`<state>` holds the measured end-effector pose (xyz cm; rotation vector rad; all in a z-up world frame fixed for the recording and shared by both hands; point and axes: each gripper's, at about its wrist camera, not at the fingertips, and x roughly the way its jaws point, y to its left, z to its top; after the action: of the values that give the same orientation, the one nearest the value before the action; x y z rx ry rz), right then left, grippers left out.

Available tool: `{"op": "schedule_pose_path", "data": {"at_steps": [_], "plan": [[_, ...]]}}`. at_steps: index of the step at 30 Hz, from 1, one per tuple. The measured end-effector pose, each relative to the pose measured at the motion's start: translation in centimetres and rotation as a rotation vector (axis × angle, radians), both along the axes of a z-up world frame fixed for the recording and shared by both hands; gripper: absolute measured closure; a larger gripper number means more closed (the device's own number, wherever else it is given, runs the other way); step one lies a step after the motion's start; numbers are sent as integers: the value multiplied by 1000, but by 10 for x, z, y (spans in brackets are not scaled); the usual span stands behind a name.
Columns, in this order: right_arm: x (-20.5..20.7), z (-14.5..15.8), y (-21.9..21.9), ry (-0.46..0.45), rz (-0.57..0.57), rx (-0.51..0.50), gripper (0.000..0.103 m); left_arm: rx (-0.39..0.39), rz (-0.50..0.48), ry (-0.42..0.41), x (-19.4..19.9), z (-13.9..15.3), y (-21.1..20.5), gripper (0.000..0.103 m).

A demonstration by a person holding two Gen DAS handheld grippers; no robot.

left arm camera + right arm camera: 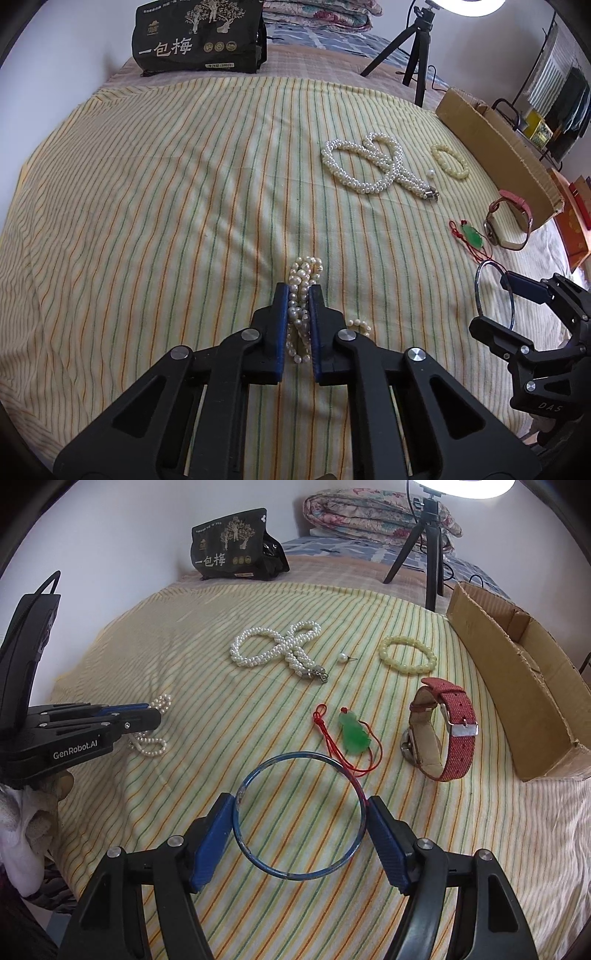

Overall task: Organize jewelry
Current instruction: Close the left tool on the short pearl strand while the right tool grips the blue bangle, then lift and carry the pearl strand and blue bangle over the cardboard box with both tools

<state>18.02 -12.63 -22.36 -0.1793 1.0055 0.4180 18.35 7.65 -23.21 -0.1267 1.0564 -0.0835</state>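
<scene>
Clamped between the two blue pads of the left gripper in the left wrist view is one bunched strand of small pearls; its loops spill out ahead of the fingertips and to their right onto the striped bedsheet. Farther off to the right, five loose pieces are counted: one thick woven pearl necklace, one single pearl stud, one pale bead bracelet, one green pendant on red cord, and one red-strapped watch. At the right edge the right gripper is seen with a thin blue bangle held in it.

From the right wrist view, the bangle is gripped across its width, one pad pressed on each outer side, so the right gripper is closed around it with the ring sitting between the fingers. Beyond it lie the pendant, the watch, the bead bracelet, the stud and the woven necklace. One cardboard box is set along the right. At left, the left gripper is closed on the pearl strand.
</scene>
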Motion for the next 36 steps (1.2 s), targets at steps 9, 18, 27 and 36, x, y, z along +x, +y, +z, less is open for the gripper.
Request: {"op": "schedule_pose_path", "data": {"at_steps": [9, 18, 27, 36], "plan": [[-13, 16, -4, -38, 11, 9, 29, -32, 14, -23, -6, 12, 10, 98], [-17, 34, -14, -70, -13, 25, 29, -39, 8, -82, -8, 27, 12, 98], [-18, 47, -16, -85, -12, 48, 29, -97, 35, -151, -11, 62, 25, 98], [-19, 78, -23, -134, -19, 56, 29, -110, 32, -216, -5, 107, 28, 98]]}}
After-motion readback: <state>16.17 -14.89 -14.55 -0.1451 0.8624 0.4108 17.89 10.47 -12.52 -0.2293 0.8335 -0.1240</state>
